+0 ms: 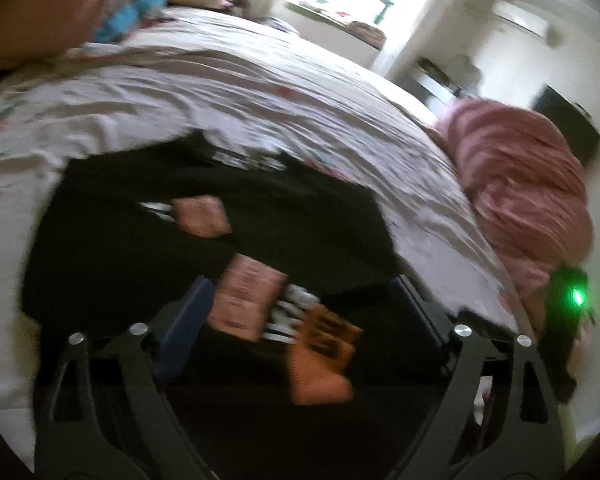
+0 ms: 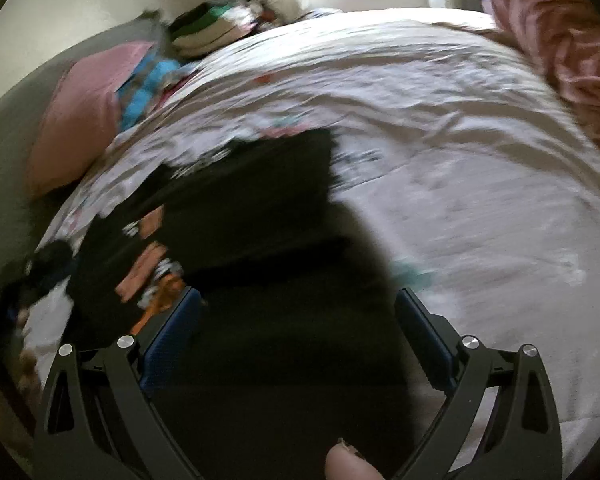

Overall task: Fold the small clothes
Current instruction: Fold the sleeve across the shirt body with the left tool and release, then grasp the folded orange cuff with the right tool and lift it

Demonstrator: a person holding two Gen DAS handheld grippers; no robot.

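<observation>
Motion blur smears the black garment's print (image 1: 256, 300), and a fingertip (image 2: 350, 464) is cut off below.

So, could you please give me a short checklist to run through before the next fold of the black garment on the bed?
1. Left tool open: ok, the jaws stand wide and press on nothing.
2. Right tool open: ok, likewise.
3. Black garment lying on the bed sheet: ok.
4. Garment flat and unwrinkled: cannot tell, the pictures are blurred.
5. Pink blanket clear of the garment: ok, it lies apart at the side.
6. Fingertip clear of the right tool's jaws: ok, it shows behind them.
</observation>
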